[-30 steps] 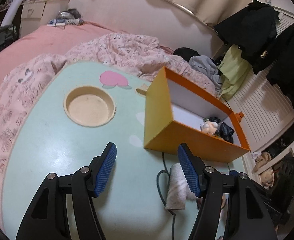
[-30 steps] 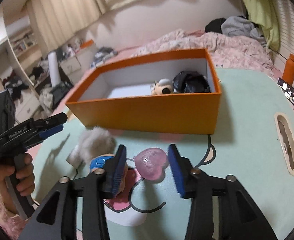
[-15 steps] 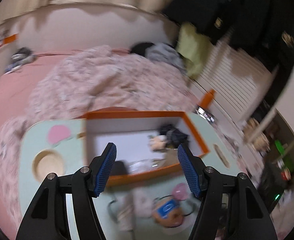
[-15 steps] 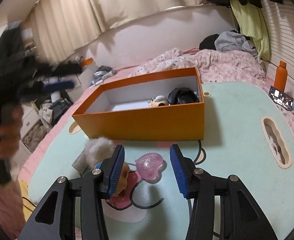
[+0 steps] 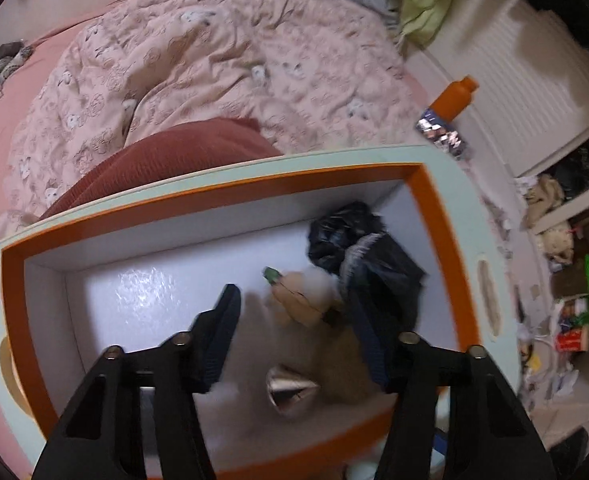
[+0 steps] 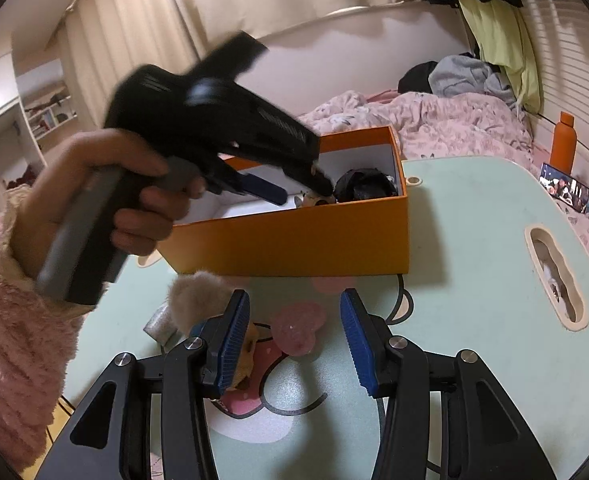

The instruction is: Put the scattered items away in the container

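The orange box (image 5: 446, 240) stands on the mint table, and my left gripper (image 5: 292, 300) points down into it. Its jaws are closing. A small beige plush toy (image 5: 298, 296) lies between them on the white floor, and the pads do not touch it as far as the blur shows. A crumpled black bag (image 5: 374, 248) lies beside the toy. In the right wrist view, the orange box (image 6: 294, 240) has the left gripper (image 6: 302, 194) over its rim. My right gripper (image 6: 294, 300) hovers open low over the table, with a pink heart-shaped piece (image 6: 296, 326) just ahead between its fingers.
A fluffy beige pompom (image 6: 200, 296), a silver item (image 6: 158, 324) and a round blue-and-orange item (image 6: 250, 344) lie left of the heart. An orange bottle (image 6: 564, 142) and a phone (image 6: 564, 190) sit at the table's far right. A cut-out handle (image 6: 556, 278) pierces the table (image 6: 474, 240).
My left gripper swung from low over the table to above the box and tipped down into it, with its jaws narrower. The right gripper stayed over the pink heart.
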